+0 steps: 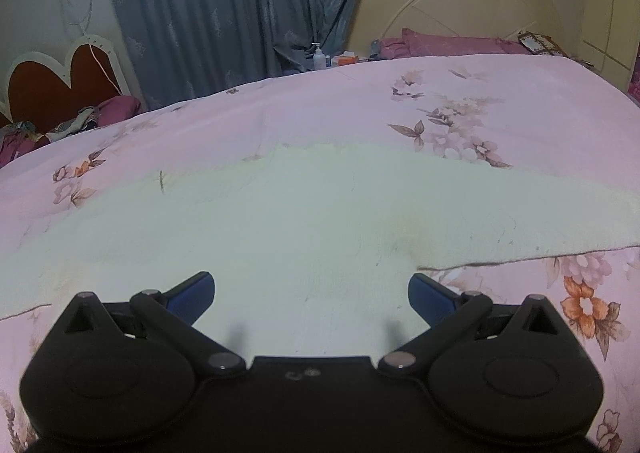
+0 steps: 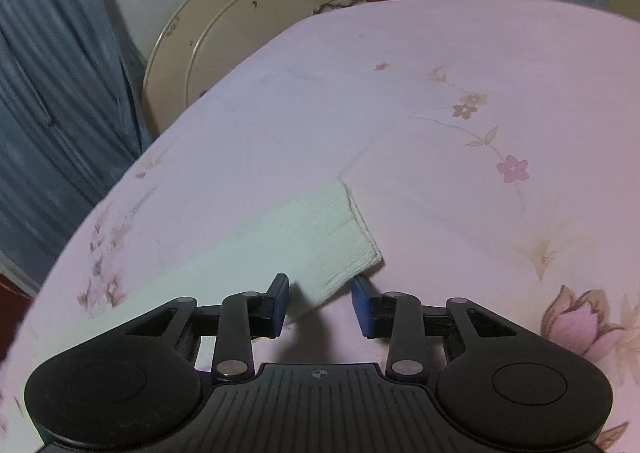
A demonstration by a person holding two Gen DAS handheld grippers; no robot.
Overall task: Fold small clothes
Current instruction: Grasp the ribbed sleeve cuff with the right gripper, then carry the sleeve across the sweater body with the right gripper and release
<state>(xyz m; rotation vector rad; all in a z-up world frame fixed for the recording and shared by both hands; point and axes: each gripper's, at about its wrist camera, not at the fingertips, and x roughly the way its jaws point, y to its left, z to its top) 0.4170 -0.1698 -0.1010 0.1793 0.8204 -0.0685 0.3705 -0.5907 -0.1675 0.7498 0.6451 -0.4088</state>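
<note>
Left wrist view: left gripper [image 1: 311, 299] wide apart over white cloth [image 1: 280, 221] on floral quilt [image 1: 500, 101]. Right gripper [image 2: 320, 303] half-closed, cloth corner at 12 o'clock between pads, ungripped.

Left gripper [image 1: 311, 299]: matte black body, two round lobes at 8 and 4 o'clock, crossed black link arms with silver pivot screws, blue fingers [image 1: 192, 295]. Right gripper [image 2: 320, 303]: same black lobes, ribbed centre plate with small crosshair mark at 12 o'clock, silver screws, blue fingers [image 2: 362, 305].
</note>
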